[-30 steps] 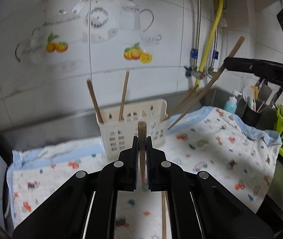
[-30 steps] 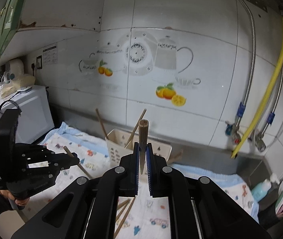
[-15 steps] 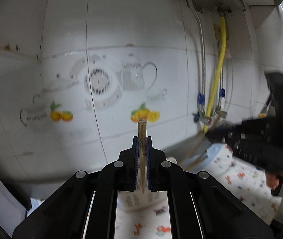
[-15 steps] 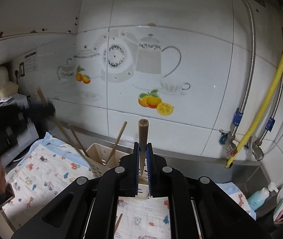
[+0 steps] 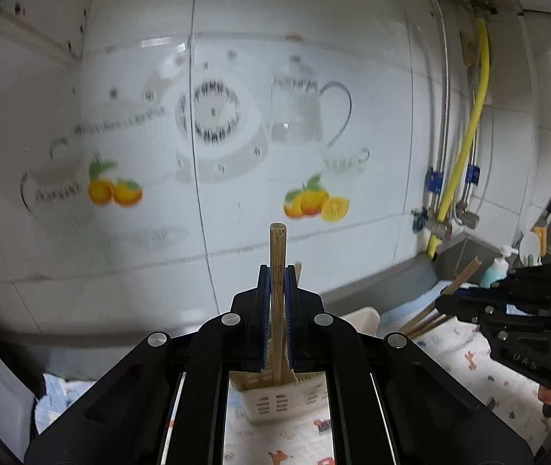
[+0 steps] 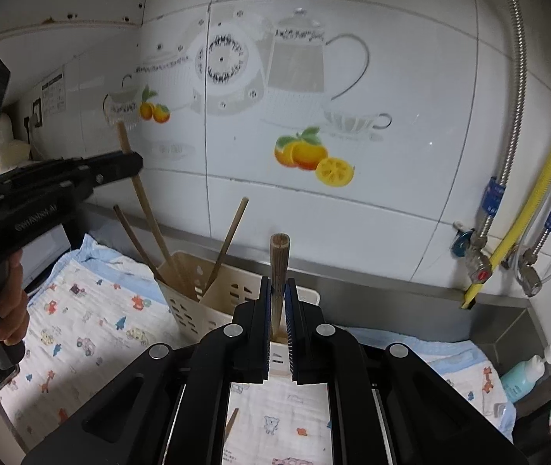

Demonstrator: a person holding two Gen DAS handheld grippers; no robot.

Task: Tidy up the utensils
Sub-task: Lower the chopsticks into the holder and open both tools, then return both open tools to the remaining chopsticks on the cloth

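In the left wrist view, my left gripper (image 5: pixel 276 277) is shut on an upright wooden chopstick (image 5: pixel 277 244), just above the cream slotted holder (image 5: pixel 271 401). At the right of that view my right gripper (image 5: pixel 446 304) pinches a slanted chopstick (image 5: pixel 463 277). In the right wrist view, my right gripper (image 6: pixel 278 290) is shut on a chopstick (image 6: pixel 279 259), close to the holder (image 6: pixel 213 306). The left gripper (image 6: pixel 133 163) holds a chopstick (image 6: pixel 141 197) whose lower end dips into the holder's left end. Two more chopsticks (image 6: pixel 228 238) lean inside.
A patterned baby cloth (image 6: pixel 81 329) covers the counter under the holder. A loose chopstick (image 6: pixel 232 422) lies on it. The tiled wall (image 6: pixel 353 213) is close behind. Pipes and a yellow hose (image 6: pixel 539 182) hang at the right, above a soap bottle (image 6: pixel 523 376).
Both grippers have closed in on the holder. The left one rose and came over the holder's left end; the right one came forward and lower. Each still pinches its chopstick.
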